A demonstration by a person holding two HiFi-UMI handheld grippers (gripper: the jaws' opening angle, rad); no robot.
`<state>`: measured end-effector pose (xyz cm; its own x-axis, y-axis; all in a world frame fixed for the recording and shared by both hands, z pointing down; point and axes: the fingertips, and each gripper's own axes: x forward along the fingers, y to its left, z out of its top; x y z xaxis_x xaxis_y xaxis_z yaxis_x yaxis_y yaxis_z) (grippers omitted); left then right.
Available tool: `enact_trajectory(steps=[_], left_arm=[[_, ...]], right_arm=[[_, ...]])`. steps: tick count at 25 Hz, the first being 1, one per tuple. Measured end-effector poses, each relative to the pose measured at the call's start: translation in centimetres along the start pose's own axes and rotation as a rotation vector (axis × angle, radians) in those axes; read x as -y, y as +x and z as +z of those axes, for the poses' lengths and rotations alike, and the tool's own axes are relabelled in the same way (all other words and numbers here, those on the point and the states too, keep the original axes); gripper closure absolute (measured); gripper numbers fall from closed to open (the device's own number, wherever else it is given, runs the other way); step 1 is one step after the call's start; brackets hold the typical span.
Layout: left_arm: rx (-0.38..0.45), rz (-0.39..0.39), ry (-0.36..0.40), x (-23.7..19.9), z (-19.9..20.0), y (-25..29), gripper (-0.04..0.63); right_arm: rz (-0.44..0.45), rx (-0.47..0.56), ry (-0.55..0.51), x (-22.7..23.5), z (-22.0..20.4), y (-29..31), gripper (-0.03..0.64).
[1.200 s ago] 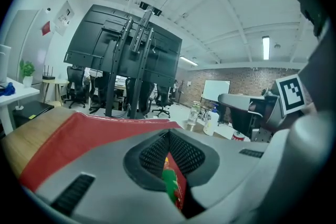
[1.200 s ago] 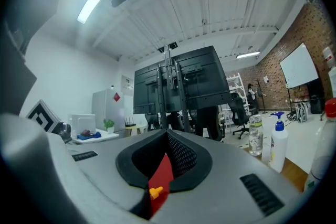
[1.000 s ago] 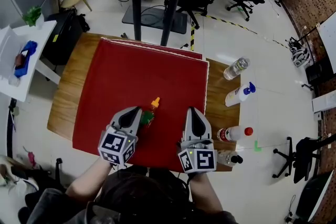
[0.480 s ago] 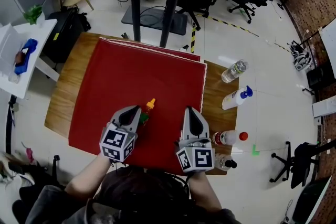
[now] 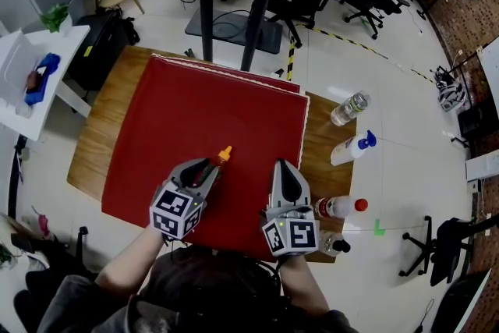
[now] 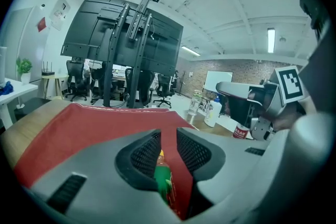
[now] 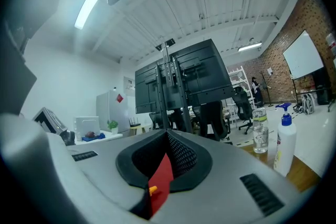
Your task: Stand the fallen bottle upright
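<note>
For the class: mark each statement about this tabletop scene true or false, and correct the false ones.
1. The small green-labelled bottle with the orange cap is between the right gripper's jaws. False: it is between the jaws of the left gripper, which are opening.
2. A red cloth covers much of the wooden table. True.
3. The white bottle with the blue cap rests on the red cloth. False: it is on bare wood to the right of the cloth.
4. The right gripper holds nothing. True: its jaws are together.
</note>
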<state>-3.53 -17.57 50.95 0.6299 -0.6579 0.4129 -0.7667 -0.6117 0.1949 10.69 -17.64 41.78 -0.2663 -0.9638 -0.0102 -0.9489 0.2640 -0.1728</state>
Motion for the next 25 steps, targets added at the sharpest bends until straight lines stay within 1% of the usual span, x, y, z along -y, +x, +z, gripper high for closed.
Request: enact_trajectory(steps=[1,2,3,4,5,7,9,13,15,17,19,22,25], left_arm=[[-0.01,-0.011,-0.001,0.2,-0.2,0.2,0.442],[-0.019,-0.02,-0.003,0.3,-0.4,0.3,0.392],[-0.029,-0.027,-0.007,0.4,-0.6,0.5,0.317],[-0.041,-0.032,-0.01,0.5,-0.7,0.6,0.27],[-0.057,-0.038,-0.01,0.6,-1.0,0.8,0.248],[-0.096,-0.05,-0.003,0.8,-1.6,1.0,0.235],[-0.131,-0.066,-0.004,1.0,-2.3,1.4,0.207],[-0.173,-0.084,-0.053,1.0,-3.5,2.1,0.152],[-0.213,-0.077,-0.055,0.9,-4.4,2.5,0.152],[-0.269,-0.072,-0.035,0.7,-5.4,2.9,0.152],[-0.324,-0.087,-0.021,0.7,-6.2,3.3,0.152],[-0.409,-0.115,-0.046,0.6,-7.5,3.8,0.152],[-0.425,-0.1,-0.037,0.1,-7.8,4.7,0.152]], right_arm=[[0.003,-0.002,0.001,-0.1,-0.1,0.0,0.611],[0.004,-0.003,0.003,-0.1,-0.2,0.1,0.611],[0.006,-0.005,0.005,-0.1,-0.3,0.1,0.611],[0.007,-0.007,0.007,-0.2,-0.3,0.1,0.611],[0.008,-0.009,0.009,-0.3,-0.4,0.2,0.611],[0.008,-0.014,0.012,-0.4,-0.6,0.2,0.611],[0.01,-0.02,0.013,-0.5,-0.8,0.2,0.611],[0.016,-0.027,0.015,-0.7,-1.2,0.3,0.611],[0.019,-0.03,0.013,-0.6,-1.5,0.4,0.611],[0.022,-0.033,0.017,-0.6,-1.6,0.5,0.611],[0.023,-0.037,0.019,-0.6,-1.8,0.8,0.611],[0.021,-0.04,0.025,-0.6,-2.0,1.3,0.611],[0.019,-0.041,0.029,-0.3,-2.2,1.6,0.611]])
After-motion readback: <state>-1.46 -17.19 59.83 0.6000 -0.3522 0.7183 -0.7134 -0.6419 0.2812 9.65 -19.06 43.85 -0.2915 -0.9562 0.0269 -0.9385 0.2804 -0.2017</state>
